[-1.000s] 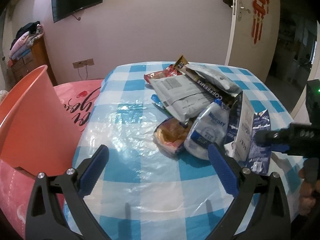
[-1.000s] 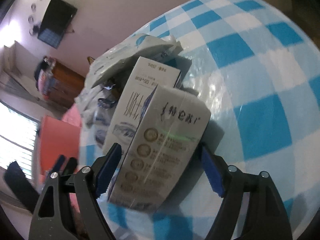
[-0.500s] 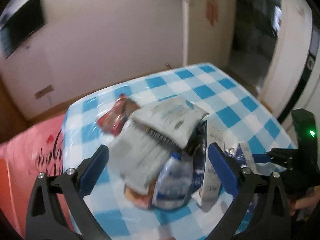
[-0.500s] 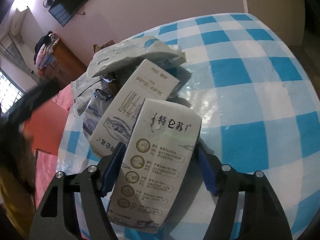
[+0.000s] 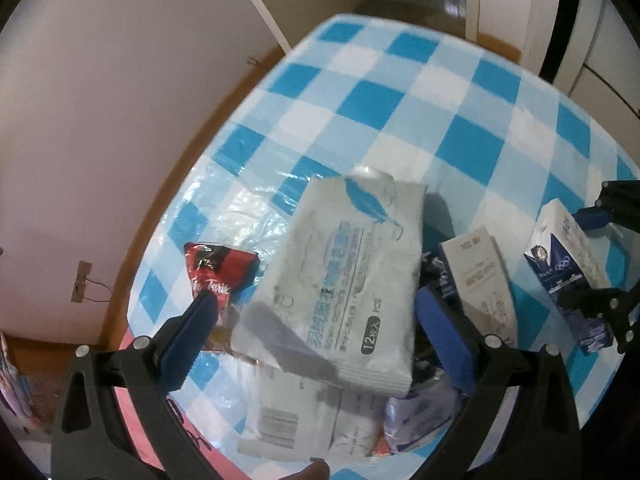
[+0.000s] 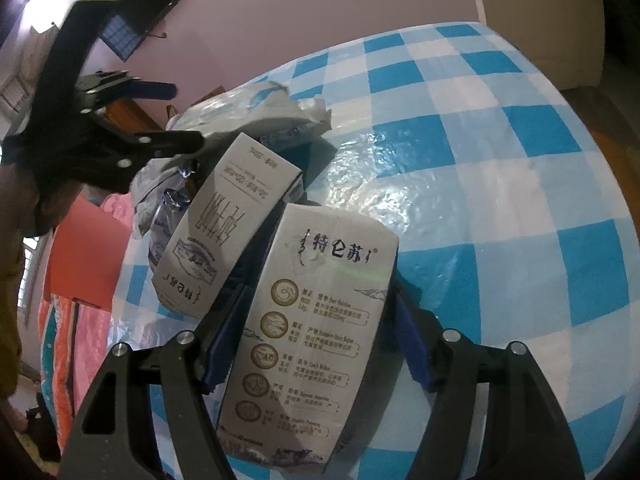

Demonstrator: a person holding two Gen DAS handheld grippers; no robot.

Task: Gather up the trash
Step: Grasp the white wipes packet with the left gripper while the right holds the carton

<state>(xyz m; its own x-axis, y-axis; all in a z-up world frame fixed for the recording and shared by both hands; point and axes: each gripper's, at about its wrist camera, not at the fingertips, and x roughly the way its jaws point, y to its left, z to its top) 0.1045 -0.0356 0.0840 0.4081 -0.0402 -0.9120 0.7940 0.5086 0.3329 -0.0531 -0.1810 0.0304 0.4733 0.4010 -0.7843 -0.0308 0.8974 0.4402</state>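
Observation:
My right gripper (image 6: 320, 300) is shut on a white milk carton (image 6: 316, 340), its blue pads pressing the carton's two sides; the carton rests on the blue checked table (image 6: 500, 160). A second white carton (image 6: 228, 232) leans against the trash pile just behind it. My left gripper (image 5: 316, 300) hangs open above the pile, pointing steeply down, with a pale wet-wipes pack (image 5: 344, 280) under the gap between its fingers and not touched. A red snack wrapper (image 5: 216, 268) lies by its left finger. In the left wrist view the right gripper (image 5: 586, 260) holds the carton (image 5: 568, 272) at the right edge.
A grey mailer bag (image 5: 304, 420) and a blue-white pouch (image 5: 420, 412) lie low in the pile. An orange bin (image 6: 88, 256) stands beyond the table's left edge, beside pink bedding (image 6: 60, 320). The table's far half (image 5: 440, 100) bears only the checked cloth.
My left gripper swung from the table's bare near side to above the pile and rolled sharply. My right gripper's jaws closed in onto the milk carton.

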